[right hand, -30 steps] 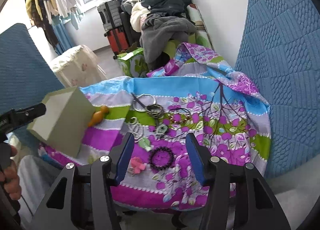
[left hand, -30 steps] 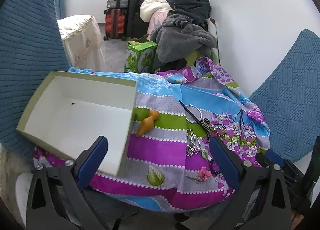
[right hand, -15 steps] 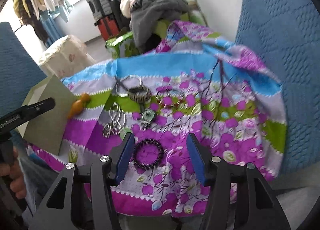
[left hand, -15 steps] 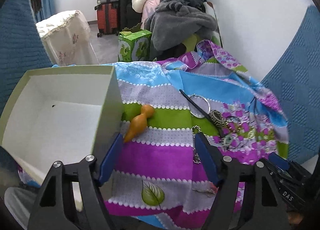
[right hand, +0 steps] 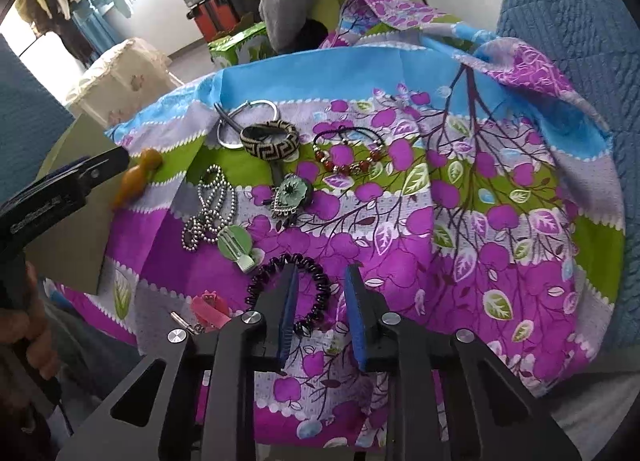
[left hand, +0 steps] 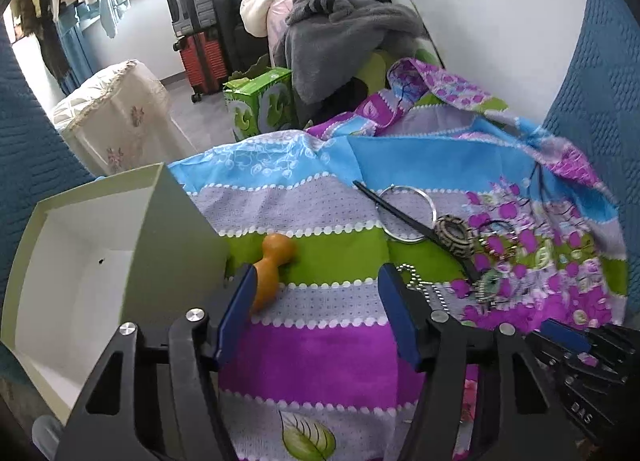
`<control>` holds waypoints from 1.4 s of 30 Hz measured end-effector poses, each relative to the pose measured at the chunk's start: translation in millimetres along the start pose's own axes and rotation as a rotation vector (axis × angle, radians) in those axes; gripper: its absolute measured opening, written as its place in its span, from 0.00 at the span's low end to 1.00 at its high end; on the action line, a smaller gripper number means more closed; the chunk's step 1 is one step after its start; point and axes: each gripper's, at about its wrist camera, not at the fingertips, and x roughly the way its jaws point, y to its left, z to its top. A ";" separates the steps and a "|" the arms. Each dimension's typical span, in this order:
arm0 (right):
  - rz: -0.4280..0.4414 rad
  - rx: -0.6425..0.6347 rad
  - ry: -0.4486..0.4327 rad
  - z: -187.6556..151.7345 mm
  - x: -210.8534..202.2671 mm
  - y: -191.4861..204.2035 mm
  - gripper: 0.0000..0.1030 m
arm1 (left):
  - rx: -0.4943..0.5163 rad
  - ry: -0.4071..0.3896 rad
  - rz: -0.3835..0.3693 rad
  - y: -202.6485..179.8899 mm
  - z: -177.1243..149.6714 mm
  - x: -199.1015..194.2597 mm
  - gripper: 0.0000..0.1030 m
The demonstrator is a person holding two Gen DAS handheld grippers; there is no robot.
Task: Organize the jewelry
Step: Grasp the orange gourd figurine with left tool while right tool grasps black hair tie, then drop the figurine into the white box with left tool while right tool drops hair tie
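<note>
On the flowered cloth (right hand: 460,221) nearest me, my right gripper (right hand: 320,301) is closing around the black bead bracelet (right hand: 316,281), not yet clenched. My left gripper (left hand: 316,313) is closing on nothing; farther left stands the open box (left hand: 132,229).

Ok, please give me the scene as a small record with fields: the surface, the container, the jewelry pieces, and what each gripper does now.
surface: flowered cloth with colour bands
container: open pale green box, looks empty, at the cloth's left edge
jewelry: black bead bracelet, silver ball chain, woven bangle, red bead bracelet, metal ring
other: orange wooden piece beside the box
left gripper: jaws closing, nothing between them, orange piece by its left finger
right gripper: jaws closing around the black bracelet's right side
</note>
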 end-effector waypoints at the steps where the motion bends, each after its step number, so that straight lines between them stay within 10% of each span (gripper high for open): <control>1: 0.001 0.000 0.005 -0.1 2.1 0.0 0.20 | 0.010 0.006 0.017 -1.6 0.0 5.2 0.60; 19: -0.041 -0.067 0.043 4.4 20.2 8.1 0.12 | 0.115 0.122 0.235 -1.2 -6.7 64.4 0.45; 24: -0.066 -0.091 0.041 3.3 20.8 9.2 0.07 | 0.093 0.131 0.210 2.8 -6.9 65.0 0.29; 42: -0.065 -0.049 -0.039 5.1 -19.0 8.8 0.06 | -0.106 0.178 -0.083 7.4 -15.1 17.6 0.29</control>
